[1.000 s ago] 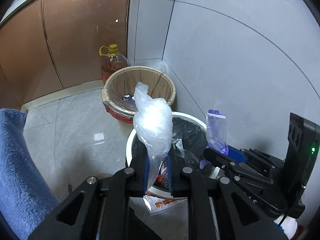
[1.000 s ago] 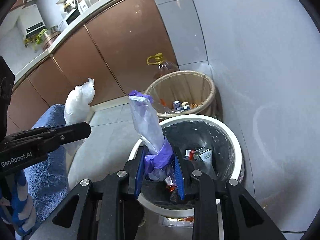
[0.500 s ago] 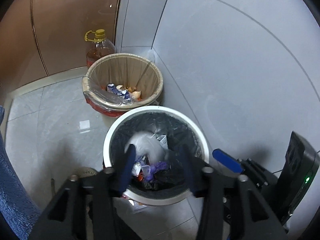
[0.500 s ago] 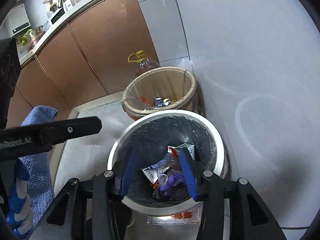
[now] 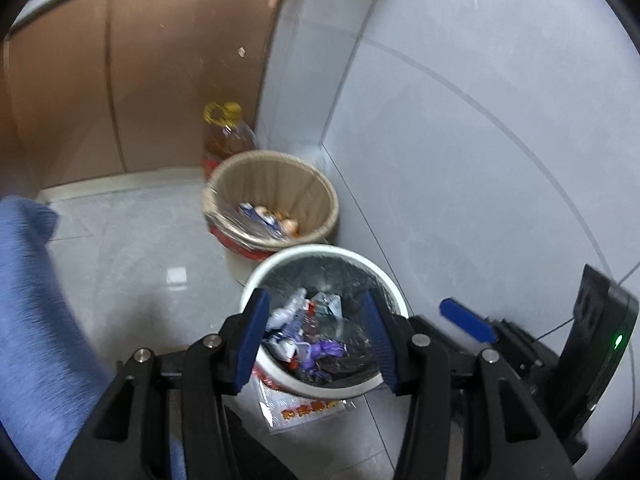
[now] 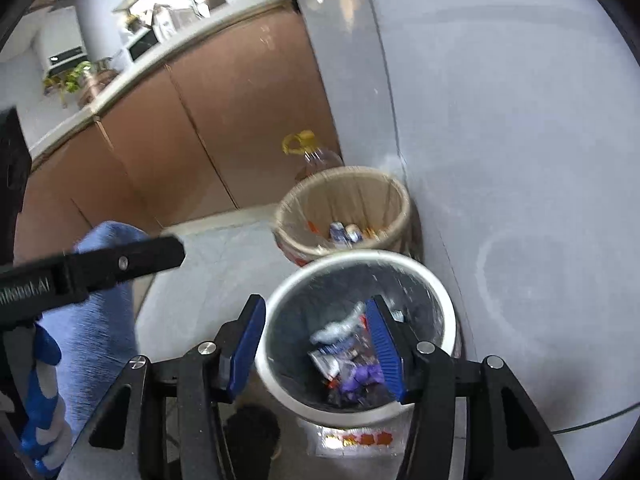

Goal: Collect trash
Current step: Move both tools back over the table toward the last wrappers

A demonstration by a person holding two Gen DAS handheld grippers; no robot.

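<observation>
Now both your grippers, left gripper (image 5: pixel 316 332) & right gripper (image 6: pixel 316 344), have jaws just opened, empty; bags dropped into white bin (image 5: pixel 276 376) at 6 o'clock.

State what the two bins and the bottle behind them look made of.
White bin: smooth glossy plastic, apparently, with a crinkly black film liner. Tan bin: material unclear, a matte ribbed wall under a clear film liner. Bottle: clear plastic, probably, amber liquid showing through, yellow cap and handle.

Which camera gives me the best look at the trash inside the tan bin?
The left wrist view: it looks down into the tan bin, showing a blue-and-white wrapper and orange scraps on the bottom. The right wrist view shows the tan bin farther off and blurred, its contents small.
</observation>
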